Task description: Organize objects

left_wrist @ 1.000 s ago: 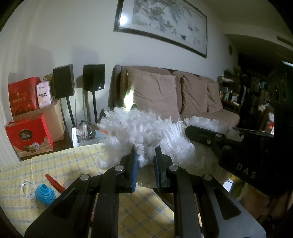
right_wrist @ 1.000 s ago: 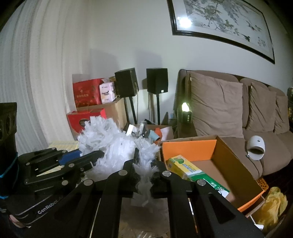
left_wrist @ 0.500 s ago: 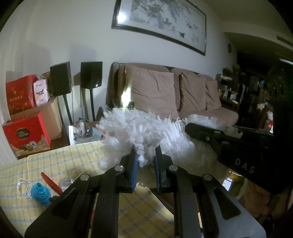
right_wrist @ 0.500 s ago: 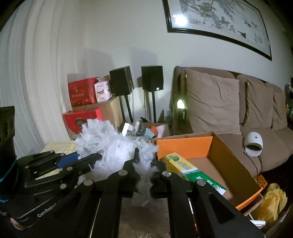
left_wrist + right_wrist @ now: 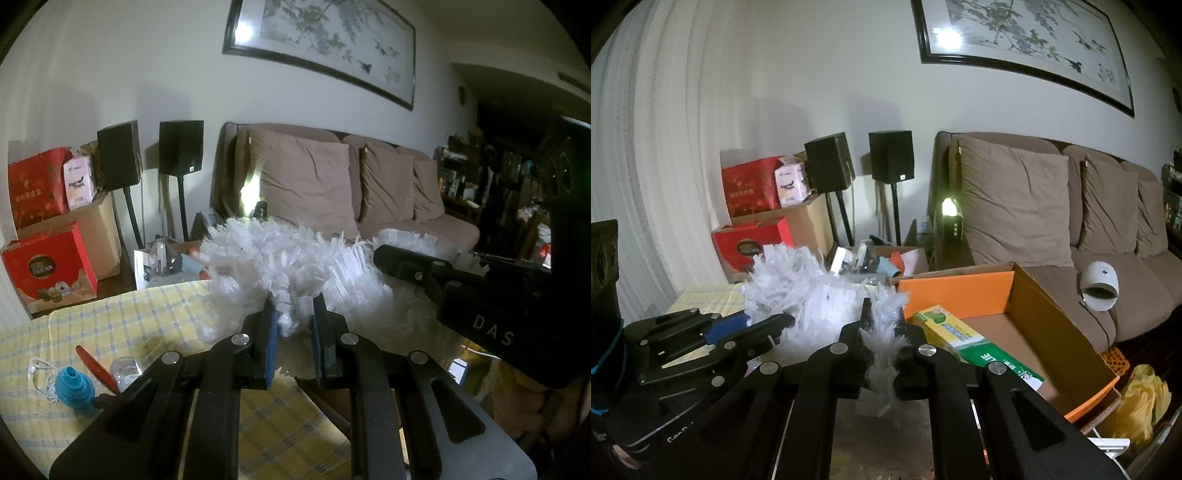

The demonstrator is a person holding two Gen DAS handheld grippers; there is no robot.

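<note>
A bundle of white fringed plastic strips (image 5: 280, 258) hangs between both grippers above the table edge. My left gripper (image 5: 294, 308) is shut on a tuft at its near side, which is squeezed between the blue pads. My right gripper (image 5: 882, 325) is shut on another tuft of the same bundle (image 5: 798, 284). The right gripper (image 5: 384, 254) reaches in from the right in the left wrist view. In the right wrist view, the left gripper (image 5: 764, 321) shows at the left. An open cardboard box with orange flaps (image 5: 1027, 306) stands just to the right and holds a green and white carton (image 5: 971, 339).
The table has a yellow checked cloth (image 5: 129, 314) with a blue ribbed funnel (image 5: 72, 387), a red stick (image 5: 98, 365) and a white cord. Behind are a brown sofa (image 5: 369, 184), two black speakers on stands (image 5: 890, 155), red gift boxes (image 5: 48, 266) and a yellow bag (image 5: 1141, 402).
Both grippers keep their hold on the white bundle. The background has drifted only slightly in both views.
</note>
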